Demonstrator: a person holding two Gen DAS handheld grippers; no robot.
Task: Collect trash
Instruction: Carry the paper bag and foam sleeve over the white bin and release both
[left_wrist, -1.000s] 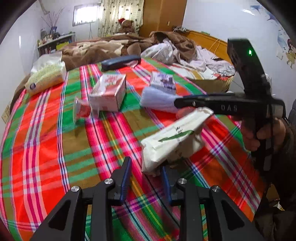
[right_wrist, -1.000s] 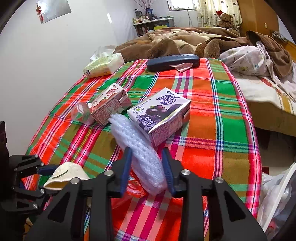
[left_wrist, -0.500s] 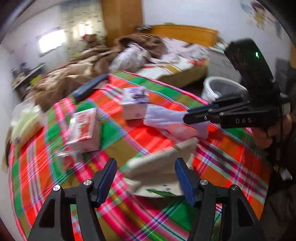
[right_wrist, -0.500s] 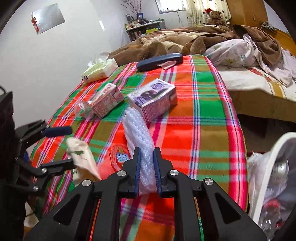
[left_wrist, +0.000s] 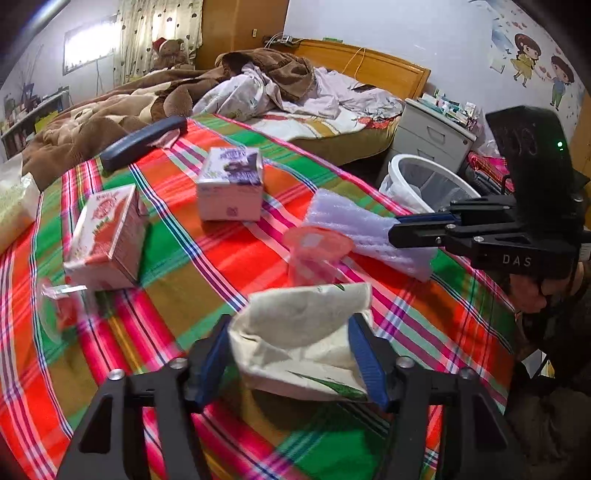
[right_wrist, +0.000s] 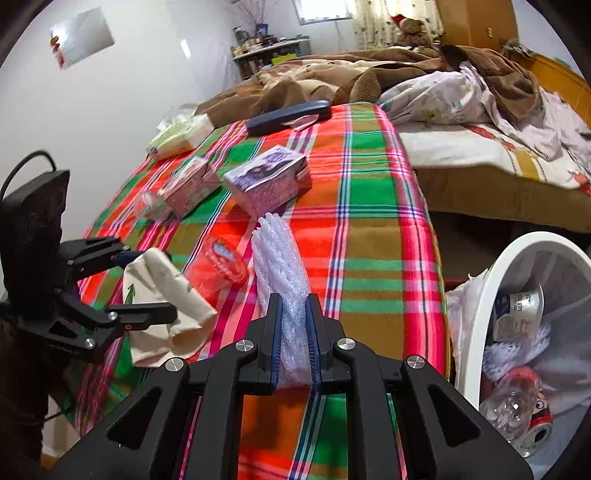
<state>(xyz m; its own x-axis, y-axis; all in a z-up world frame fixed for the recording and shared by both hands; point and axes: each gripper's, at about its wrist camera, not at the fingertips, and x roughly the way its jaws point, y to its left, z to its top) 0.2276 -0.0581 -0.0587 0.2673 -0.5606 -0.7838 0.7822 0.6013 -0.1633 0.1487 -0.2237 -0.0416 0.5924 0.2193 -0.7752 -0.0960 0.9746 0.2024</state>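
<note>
A: Two pieces of trash are in my grip at once. My right gripper (right_wrist: 294, 334) has its fingers (right_wrist: 275, 332) pressed tight on one end of the foam sleeve (right_wrist: 280, 258), the rest of it sticking out forward over the desk (right_wrist: 369, 206). My left gripper (left_wrist: 291, 356) has its fingers (left_wrist: 364, 356) pinching the cream paper bag (left_wrist: 306, 336) across its width.

B: Where is the bin from there?

A: The white bin (right_wrist: 491, 288) stands on the floor just off the desk's edge, to the right of the foam sleeve. It already holds a bottle, a can and more foam.

B: How would you drop them well?

A: I'd take the foam sleeve first, since it is nearer the bin. It is long and floppy, so I'd bring the loose end over the rim before spreading the fingers, or it may hang on the edge. The paper bag is light and crumpled; I'd keep the squeeze gentle and carry it well over the bin.

B: What is left after that?

A: Near the foam sleeve, a red plastic cup (left_wrist: 317, 254) lies on the cloth. Beyond it are a purple carton (left_wrist: 231, 188) and a red carton (left_wrist: 107, 236), with a clear wrapper (left_wrist: 59, 306) beside the red carton.
</note>
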